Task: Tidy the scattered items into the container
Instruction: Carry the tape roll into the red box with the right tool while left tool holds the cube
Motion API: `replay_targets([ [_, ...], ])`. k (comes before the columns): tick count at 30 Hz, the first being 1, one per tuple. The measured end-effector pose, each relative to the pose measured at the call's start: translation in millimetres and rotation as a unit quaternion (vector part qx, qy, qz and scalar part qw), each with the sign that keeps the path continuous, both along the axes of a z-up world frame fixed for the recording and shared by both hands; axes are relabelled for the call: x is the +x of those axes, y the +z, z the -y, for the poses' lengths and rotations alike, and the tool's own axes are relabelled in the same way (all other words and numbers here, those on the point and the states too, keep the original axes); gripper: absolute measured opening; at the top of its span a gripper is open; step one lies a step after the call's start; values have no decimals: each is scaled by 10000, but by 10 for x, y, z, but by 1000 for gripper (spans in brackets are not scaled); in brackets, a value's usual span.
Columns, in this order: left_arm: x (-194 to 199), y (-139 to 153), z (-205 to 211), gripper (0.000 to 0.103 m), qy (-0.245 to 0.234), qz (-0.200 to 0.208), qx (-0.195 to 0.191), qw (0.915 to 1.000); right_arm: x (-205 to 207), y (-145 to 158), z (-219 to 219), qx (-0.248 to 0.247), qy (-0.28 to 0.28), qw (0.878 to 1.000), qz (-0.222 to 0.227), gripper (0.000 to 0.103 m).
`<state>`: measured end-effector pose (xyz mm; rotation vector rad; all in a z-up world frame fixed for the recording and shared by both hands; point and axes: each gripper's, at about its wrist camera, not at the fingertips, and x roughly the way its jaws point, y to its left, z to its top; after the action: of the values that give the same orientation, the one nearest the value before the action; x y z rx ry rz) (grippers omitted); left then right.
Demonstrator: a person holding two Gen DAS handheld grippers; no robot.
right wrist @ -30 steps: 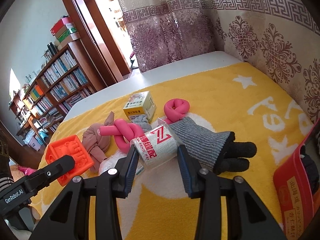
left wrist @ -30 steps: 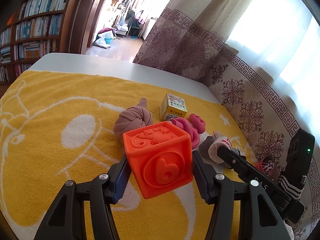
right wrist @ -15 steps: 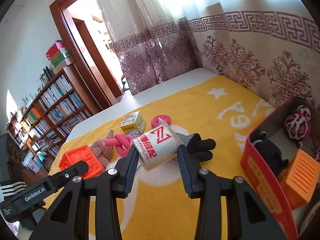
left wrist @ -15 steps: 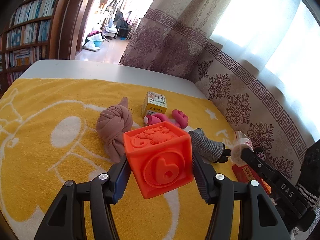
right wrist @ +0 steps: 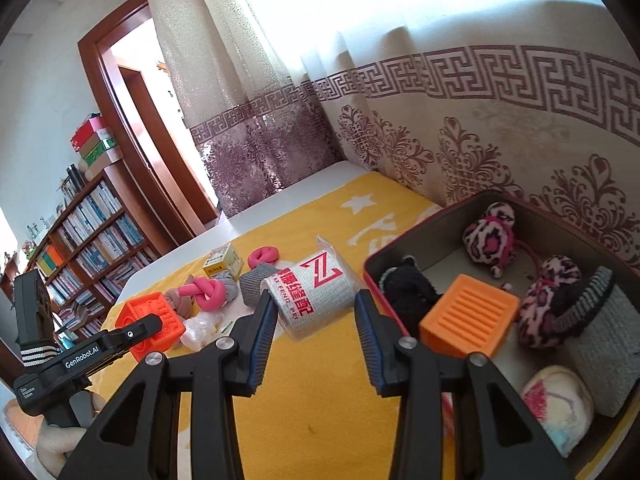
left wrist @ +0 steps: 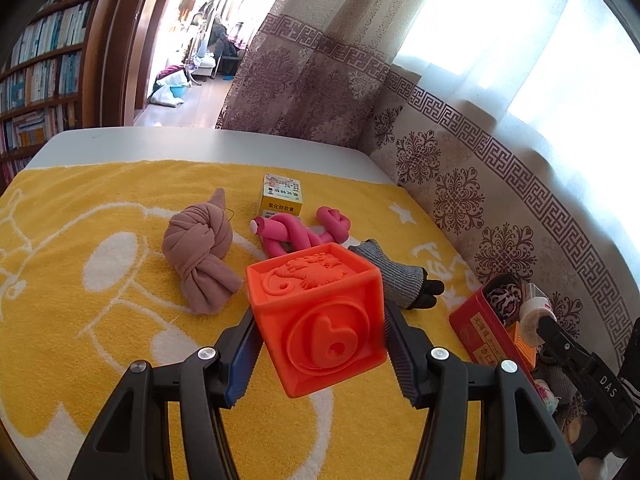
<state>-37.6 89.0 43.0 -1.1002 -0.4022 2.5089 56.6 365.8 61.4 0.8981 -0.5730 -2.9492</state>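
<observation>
Above the towel (left wrist: pixel 100 240), left jaws pinch block (left wrist: pixel 320 316) embossed "b"; right jaws pinch roll (right wrist: pixel 312 292) marked "Z".

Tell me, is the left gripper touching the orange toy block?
Touching. The left wrist view shows the left gripper with both pads pressed against the orange toy block.

White worktop (left wrist: pixel 200 142), yellow towel (left wrist: pixel 100 240) over it. On towel: knotted cloth (left wrist: pixel 200 256), pink foam twist (left wrist: pixel 296 234), small box (left wrist: pixel 281 198), glove (left wrist: pixel 400 280), red tin (right wrist: pixel 452 240).

place: home | signs: bookshelves (left wrist: pixel 44 76), patterned curtains (right wrist: pixel 480 128), doorway (left wrist: pixel 192 40)
</observation>
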Motion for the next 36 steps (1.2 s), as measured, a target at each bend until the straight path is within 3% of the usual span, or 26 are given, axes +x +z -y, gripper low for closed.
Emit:
replay_targets([
  [10,55,23,-111,60,-177,-20,-13,9998,228,40,-423,-21,-614,9981,-23,44],
  [27,172,172,-256,60,-366,-162,-15,9992,611,106,-764,140,-1141,9933,-72,44],
  [36,191,303,-663,60,-875,-130,-42,9961,685,125,-924,209,-1271,9916,-105,44],
])
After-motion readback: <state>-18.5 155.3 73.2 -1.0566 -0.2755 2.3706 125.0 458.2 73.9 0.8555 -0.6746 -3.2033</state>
